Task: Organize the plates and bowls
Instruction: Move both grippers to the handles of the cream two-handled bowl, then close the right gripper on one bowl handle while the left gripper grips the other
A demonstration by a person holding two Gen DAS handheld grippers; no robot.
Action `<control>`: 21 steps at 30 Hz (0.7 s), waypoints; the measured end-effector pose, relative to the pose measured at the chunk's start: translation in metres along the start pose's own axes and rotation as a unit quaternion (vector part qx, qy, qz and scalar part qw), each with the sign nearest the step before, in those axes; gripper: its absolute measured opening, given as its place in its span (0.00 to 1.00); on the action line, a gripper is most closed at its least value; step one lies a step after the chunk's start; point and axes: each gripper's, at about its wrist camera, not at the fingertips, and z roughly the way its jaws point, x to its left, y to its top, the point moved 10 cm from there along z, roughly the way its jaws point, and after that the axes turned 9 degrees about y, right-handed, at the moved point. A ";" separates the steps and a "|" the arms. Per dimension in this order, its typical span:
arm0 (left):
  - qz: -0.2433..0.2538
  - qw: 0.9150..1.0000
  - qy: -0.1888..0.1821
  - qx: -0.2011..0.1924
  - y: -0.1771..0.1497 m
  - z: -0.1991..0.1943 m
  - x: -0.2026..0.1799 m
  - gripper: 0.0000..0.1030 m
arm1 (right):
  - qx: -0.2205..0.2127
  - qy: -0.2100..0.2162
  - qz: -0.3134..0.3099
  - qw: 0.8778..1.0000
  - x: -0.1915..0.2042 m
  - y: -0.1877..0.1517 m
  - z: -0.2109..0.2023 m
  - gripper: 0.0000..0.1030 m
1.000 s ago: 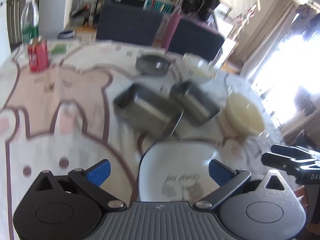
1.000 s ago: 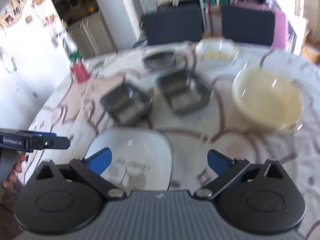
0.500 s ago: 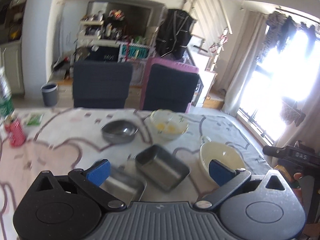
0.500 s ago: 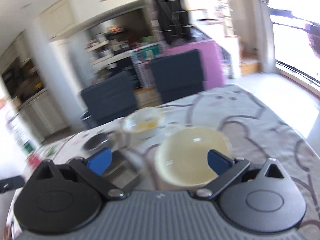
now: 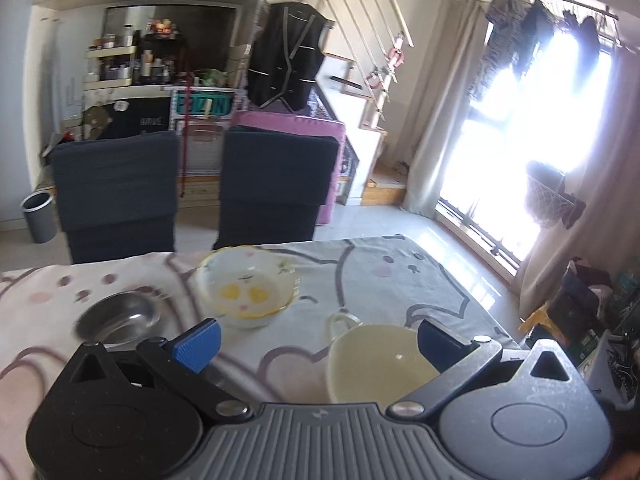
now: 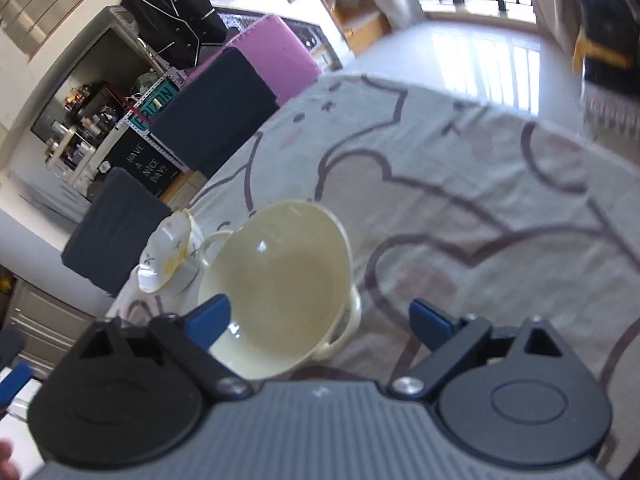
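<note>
A large cream bowl with side handles (image 5: 380, 364) sits on the table, in the left wrist view just beyond my open left gripper (image 5: 316, 340). The same bowl (image 6: 276, 284) lies under and ahead of my open right gripper (image 6: 320, 320), whose left finger hangs over its rim. A white bowl with yellow flowers (image 5: 248, 288) stands behind it, also in the right wrist view (image 6: 168, 256). A round steel bowl (image 5: 116, 316) is at the left. Both grippers are empty.
A tablecloth with bear outlines (image 6: 480, 184) covers the table. Two dark chairs (image 5: 272, 188) stand at the far edge. A grey bin (image 5: 38, 216) is on the floor at the left. The table's right edge drops to a tiled floor (image 6: 480, 52).
Both grippers have lifted and swung right. The steel trays and the white plate have dropped out of view. The right gripper now hangs over the cream bowl.
</note>
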 end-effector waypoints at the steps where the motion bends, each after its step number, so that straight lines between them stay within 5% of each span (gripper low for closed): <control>1: 0.001 1.000 -0.004 0.000 0.000 0.009 -0.005 1.00 | 0.009 0.006 0.009 1.000 -0.001 -0.003 0.005 0.85; 6: 0.013 1.000 -0.011 0.005 -0.010 0.047 -0.022 0.99 | 0.048 -0.004 0.051 0.998 -0.009 -0.022 0.027 0.63; 15: 0.006 1.000 -0.017 0.018 -0.018 0.081 -0.019 0.94 | 0.048 -0.034 0.019 0.998 -0.021 -0.021 0.055 0.25; 21: -0.013 0.999 -0.030 0.033 -0.021 0.095 -0.015 0.73 | 0.044 -0.044 -0.055 0.997 -0.021 -0.008 0.044 0.10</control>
